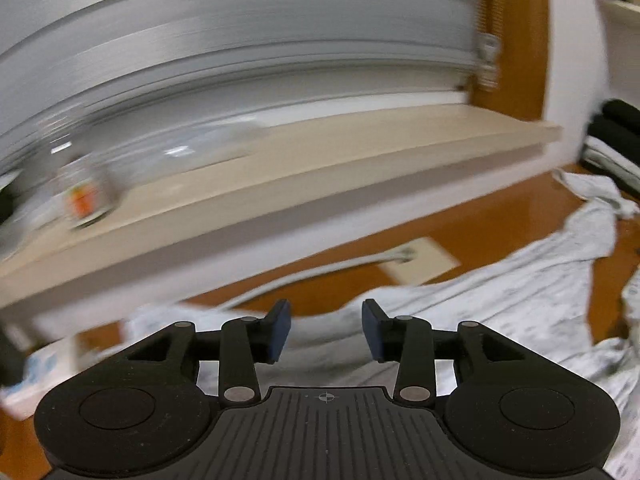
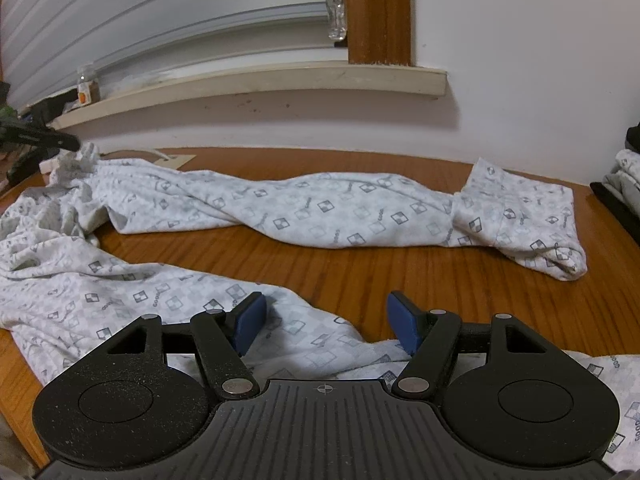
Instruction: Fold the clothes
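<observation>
White pyjama trousers (image 2: 304, 208) with a grey check print lie spread on a brown wooden table (image 2: 400, 276). One leg runs along the back to a cuff (image 2: 520, 216) at the right. The other leg (image 2: 120, 292) lies nearer, and my right gripper (image 2: 326, 316) stands open just above it, with cloth under the jaws and neither blue pad pressing on it. In the blurred left wrist view my left gripper (image 1: 326, 322) is open above the crumpled trousers (image 1: 500, 304), with nothing between its pads.
A beige window sill (image 2: 280, 80) runs along the wall under a blind, with a small orange-labelled jar (image 2: 86, 88) on it. Folded clothes (image 2: 628, 176) are stacked at the table's right edge. A white cable (image 1: 320, 272) and a beige card (image 1: 424, 260) lie near the wall.
</observation>
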A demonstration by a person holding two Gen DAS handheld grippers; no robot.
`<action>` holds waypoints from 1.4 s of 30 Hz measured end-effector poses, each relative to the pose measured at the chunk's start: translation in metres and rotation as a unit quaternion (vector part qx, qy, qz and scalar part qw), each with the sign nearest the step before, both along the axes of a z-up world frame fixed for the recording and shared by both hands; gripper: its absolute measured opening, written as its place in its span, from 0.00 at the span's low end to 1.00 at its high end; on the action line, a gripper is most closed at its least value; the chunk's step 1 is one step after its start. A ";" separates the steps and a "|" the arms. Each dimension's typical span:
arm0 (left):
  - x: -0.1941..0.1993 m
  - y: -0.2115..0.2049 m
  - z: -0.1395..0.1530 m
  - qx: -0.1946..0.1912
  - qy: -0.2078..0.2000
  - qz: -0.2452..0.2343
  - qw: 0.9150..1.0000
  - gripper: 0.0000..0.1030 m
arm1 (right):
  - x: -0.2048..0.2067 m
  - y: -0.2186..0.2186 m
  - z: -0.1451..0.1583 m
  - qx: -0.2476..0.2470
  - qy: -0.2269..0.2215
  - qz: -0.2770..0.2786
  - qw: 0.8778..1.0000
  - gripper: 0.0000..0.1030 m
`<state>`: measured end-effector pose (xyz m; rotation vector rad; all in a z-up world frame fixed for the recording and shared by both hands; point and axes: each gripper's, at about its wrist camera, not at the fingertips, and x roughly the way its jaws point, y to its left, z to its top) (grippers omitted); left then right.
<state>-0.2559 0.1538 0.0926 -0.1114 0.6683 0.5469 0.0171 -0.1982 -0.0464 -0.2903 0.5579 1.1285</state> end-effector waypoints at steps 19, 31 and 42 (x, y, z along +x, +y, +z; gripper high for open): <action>0.127 -0.054 -0.068 -0.022 -0.012 -0.170 0.985 0.53 | 0.052 -0.013 0.036 0.000 -0.057 -0.097 0.994 0.52; 0.123 -0.039 -0.070 -0.058 -0.033 -0.155 0.986 0.55 | 0.120 0.034 0.037 -0.069 -0.038 -0.080 0.994 0.08; 0.121 -0.039 -0.071 -0.055 -0.032 -0.150 0.987 0.57 | 0.162 -0.072 0.095 -0.008 -0.101 -0.335 0.937 0.12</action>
